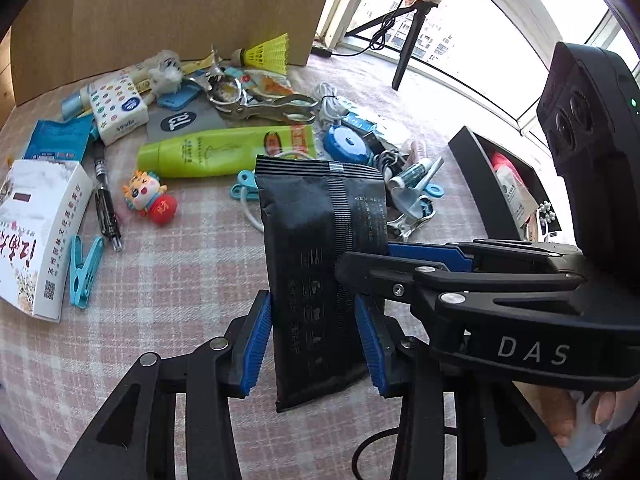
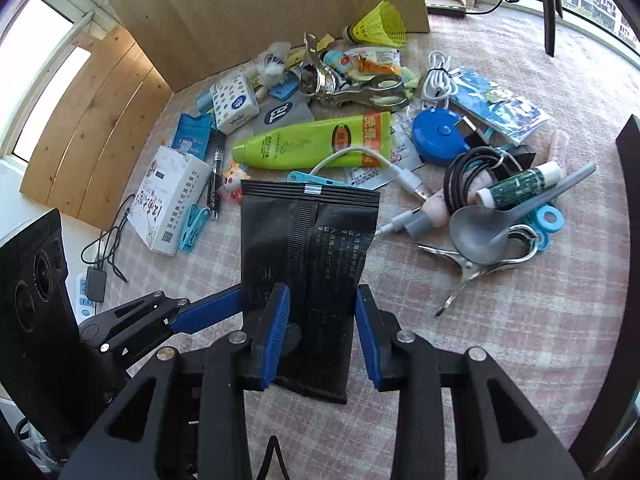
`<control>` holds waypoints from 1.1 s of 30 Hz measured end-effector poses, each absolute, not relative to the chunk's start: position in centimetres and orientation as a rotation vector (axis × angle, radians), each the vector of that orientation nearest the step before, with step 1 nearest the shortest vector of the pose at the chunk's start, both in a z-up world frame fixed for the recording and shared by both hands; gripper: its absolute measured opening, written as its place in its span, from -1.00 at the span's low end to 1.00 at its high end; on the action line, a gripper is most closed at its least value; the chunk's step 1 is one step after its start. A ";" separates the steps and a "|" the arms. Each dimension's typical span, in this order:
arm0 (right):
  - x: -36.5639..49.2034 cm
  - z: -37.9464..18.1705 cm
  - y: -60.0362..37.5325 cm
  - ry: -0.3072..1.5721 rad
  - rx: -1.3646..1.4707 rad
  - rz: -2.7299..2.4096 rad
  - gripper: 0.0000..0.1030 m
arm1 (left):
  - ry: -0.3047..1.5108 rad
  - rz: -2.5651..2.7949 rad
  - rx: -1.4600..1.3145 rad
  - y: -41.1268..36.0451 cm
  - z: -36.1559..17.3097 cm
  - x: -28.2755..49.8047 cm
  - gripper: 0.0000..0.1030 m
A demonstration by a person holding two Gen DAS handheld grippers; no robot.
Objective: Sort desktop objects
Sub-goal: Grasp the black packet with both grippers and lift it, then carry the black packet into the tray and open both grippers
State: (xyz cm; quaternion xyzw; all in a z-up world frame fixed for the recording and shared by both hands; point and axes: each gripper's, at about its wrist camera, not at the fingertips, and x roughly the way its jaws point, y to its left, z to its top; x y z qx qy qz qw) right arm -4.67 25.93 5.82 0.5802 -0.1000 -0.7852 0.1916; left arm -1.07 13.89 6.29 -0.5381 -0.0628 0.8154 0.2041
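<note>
From the left wrist camera I see the black foil pouch (image 1: 320, 264) standing upright off the checked tablecloth (image 1: 168, 280), with the left gripper (image 1: 312, 344) straddling its lower end. Both blue pads sit against the pouch edges, so I read these jaws as clamped on it. The right gripper (image 1: 362, 258) comes in from the right and bites the pouch's right edge higher up. Behind the pouch lies the green tube (image 1: 224, 150); right of the pouch a black bin (image 1: 476, 176) already holds some packets, and I judge that to be the likely drop point.

From the right wrist camera, the right gripper (image 2: 320, 332) has its left pad on the pouch (image 2: 308, 268), but the right pad appears to stand just clear, so whether this one truly grips I cannot tell. The left gripper (image 2: 240, 304) pinches the pouch's left edge. Only this view shows the grey spoon (image 2: 504, 220) and the steel clip right of the pouch.

For a clean handover I would confirm one firm hold before the other lets go, keeping the pouch upright.
</note>
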 end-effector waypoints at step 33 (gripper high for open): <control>3.4 15.3 57.1 -0.670 1.590 -2.856 -0.32 | 0.202 1.861 -1.171 46.8 15.5 -0.2 -0.23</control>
